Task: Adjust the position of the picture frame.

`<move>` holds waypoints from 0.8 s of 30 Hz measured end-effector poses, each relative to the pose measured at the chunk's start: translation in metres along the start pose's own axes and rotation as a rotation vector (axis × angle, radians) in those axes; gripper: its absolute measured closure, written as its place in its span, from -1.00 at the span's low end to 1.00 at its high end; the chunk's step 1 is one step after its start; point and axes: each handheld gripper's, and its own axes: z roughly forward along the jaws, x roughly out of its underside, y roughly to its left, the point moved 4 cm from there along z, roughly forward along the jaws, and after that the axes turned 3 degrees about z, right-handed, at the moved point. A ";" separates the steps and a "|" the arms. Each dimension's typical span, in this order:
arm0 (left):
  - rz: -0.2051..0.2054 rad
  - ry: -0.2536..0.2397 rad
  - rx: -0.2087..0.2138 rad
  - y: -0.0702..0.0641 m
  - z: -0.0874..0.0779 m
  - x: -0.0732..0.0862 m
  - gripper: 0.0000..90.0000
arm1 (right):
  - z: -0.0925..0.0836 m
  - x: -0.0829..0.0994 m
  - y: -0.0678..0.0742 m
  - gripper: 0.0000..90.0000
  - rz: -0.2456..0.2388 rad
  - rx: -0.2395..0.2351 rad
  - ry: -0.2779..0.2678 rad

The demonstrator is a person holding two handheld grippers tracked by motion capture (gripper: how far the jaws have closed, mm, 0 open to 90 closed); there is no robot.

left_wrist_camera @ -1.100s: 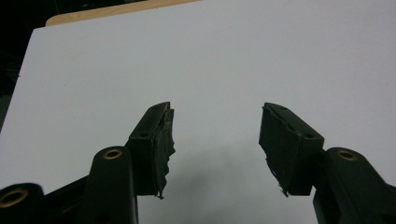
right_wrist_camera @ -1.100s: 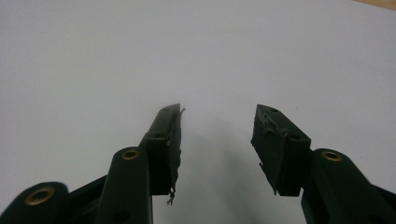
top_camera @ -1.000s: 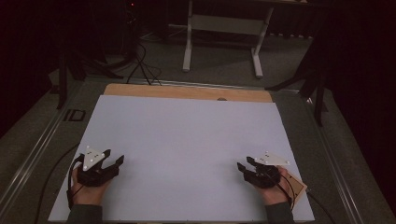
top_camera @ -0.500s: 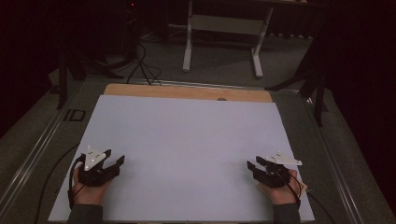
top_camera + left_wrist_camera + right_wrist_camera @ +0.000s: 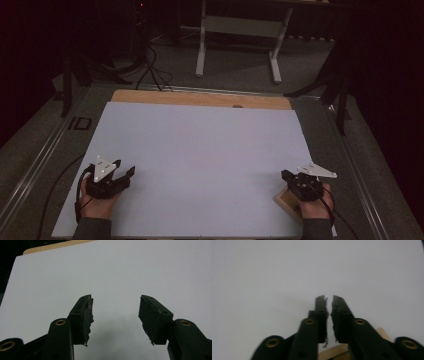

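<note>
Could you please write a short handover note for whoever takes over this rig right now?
Left tool: open, nothing between its jaws, resting at the near left of the white sheet.
Right tool: its jaws have just been closing and are now shut, with nothing between them, at the sheet's near right edge.
Wooden block: lies under the right hand, at the sheet's near right corner, not gripped.
Done: nothing visibly moved or placed.
Left: probably picking up the block, if that is the job.

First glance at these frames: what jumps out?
The big white sheet covering most of the table, bare between the two hands. At its near left corner the left gripper rests with jaws apart; at the near right the right gripper has just closed its jaws on nothing, over a small wooden block.
</note>
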 end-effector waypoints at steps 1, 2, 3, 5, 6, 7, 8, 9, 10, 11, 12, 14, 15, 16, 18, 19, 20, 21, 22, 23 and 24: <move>0.001 0.000 0.000 0.000 0.000 0.000 -0.01 | -0.001 0.000 -0.002 0.99 0.005 0.000 -0.001; 0.003 0.003 0.000 0.000 0.001 0.000 -0.01 | -0.001 0.001 -0.003 1.00 0.009 0.005 -0.001; 0.003 0.004 0.001 0.000 0.001 0.000 -0.01 | -0.002 0.001 -0.005 1.00 0.009 0.011 0.002; 0.005 0.004 0.003 -0.001 0.001 0.000 -0.01 | -0.002 0.002 -0.005 1.00 0.007 0.014 0.004; 0.008 0.006 0.003 -0.001 0.001 0.000 -0.01 | -0.003 0.003 -0.007 1.00 0.010 0.023 0.010; 0.011 0.005 0.003 -0.001 0.001 0.000 -0.01 | -0.003 0.003 -0.008 1.00 0.006 0.032 0.017; 0.011 0.005 0.003 -0.001 0.001 0.000 -0.01 | -0.003 0.004 -0.010 1.00 0.004 0.046 0.023; 0.011 0.005 0.003 -0.001 0.001 0.000 -0.01 | -0.003 0.005 -0.011 1.00 0.002 0.055 0.027; 0.011 0.007 0.003 -0.001 0.002 0.000 -0.01 | -0.003 0.005 -0.012 1.00 0.004 0.061 0.030; 0.011 0.008 0.002 -0.001 0.002 0.000 -0.01 | -0.003 0.006 -0.014 1.00 0.008 0.069 0.035; 0.011 0.008 0.002 -0.001 0.002 0.000 -0.01 | -0.003 0.007 -0.016 1.00 0.011 0.074 0.038; 0.010 0.009 0.002 -0.001 0.002 0.000 -0.01 | -0.004 0.008 -0.019 1.00 0.019 0.082 0.041; 0.011 0.009 0.001 -0.001 0.003 0.001 -0.01 | -0.004 0.008 -0.020 1.00 0.024 0.085 0.045; 0.012 0.010 0.001 -0.001 0.003 0.001 -0.01 | -0.004 0.009 -0.022 1.00 0.029 0.093 0.048; 0.012 0.008 0.001 -0.001 0.002 0.000 -0.01 | -0.005 0.010 -0.024 1.00 0.037 0.099 0.053; 0.014 0.007 0.001 -0.001 0.002 0.000 -0.01 | -0.005 0.010 -0.025 1.00 0.041 0.103 0.055; 0.014 0.007 0.001 -0.001 0.002 0.000 -0.01 | -0.005 0.011 -0.026 1.00 0.041 0.104 0.056; 0.015 0.007 0.000 -0.001 0.002 0.000 -0.01 | -0.005 0.011 -0.027 1.00 0.044 0.108 0.059; 0.014 0.007 0.000 -0.001 0.002 0.000 -0.01 | -0.005 0.012 -0.028 1.00 0.045 0.116 0.062; 0.014 0.007 -0.001 -0.001 0.002 0.000 -0.01 | -0.005 0.012 -0.029 1.00 0.046 0.121 0.064; 0.013 0.008 -0.002 -0.001 0.002 0.001 -0.01 | -0.006 0.012 -0.030 1.00 0.047 0.128 0.065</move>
